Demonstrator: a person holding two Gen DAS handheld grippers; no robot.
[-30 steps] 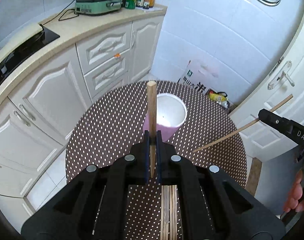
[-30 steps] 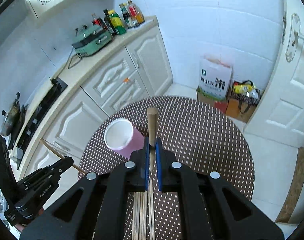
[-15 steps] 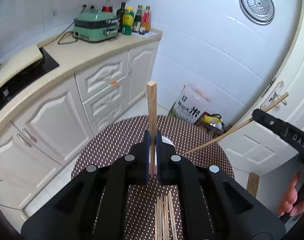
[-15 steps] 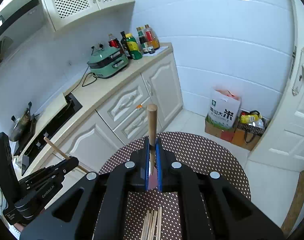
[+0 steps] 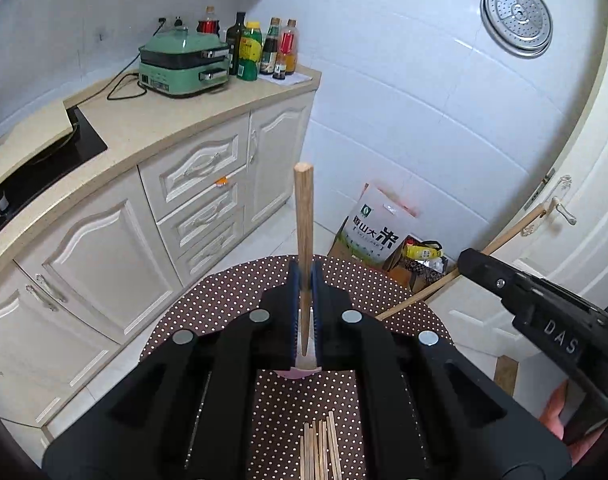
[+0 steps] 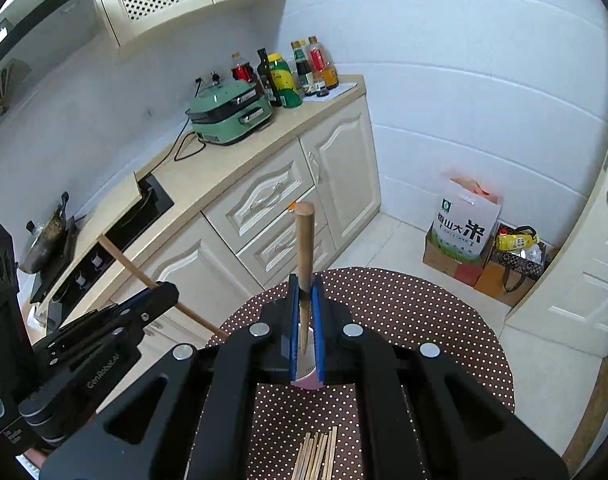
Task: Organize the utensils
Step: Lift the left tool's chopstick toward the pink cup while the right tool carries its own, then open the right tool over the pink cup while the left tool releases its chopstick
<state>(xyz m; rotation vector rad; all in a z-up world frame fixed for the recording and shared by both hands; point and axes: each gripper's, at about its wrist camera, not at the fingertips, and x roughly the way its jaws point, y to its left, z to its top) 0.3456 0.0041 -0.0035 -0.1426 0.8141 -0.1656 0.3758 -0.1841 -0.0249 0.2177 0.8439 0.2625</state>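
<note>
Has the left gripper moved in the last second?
Yes. The left gripper and its chopstick have risen and tilted up: the table sits lower in view, the cup nearly hidden.

My right gripper [image 5: 560, 336], at the right edge of the left wrist view, carries the letters "DAS". My left gripper [image 6: 103, 364], lower left in the right wrist view, reads "GenRobot.AI". The rice bag [image 6: 466, 228] on the floor, right of centre, shows "山大米".
</note>
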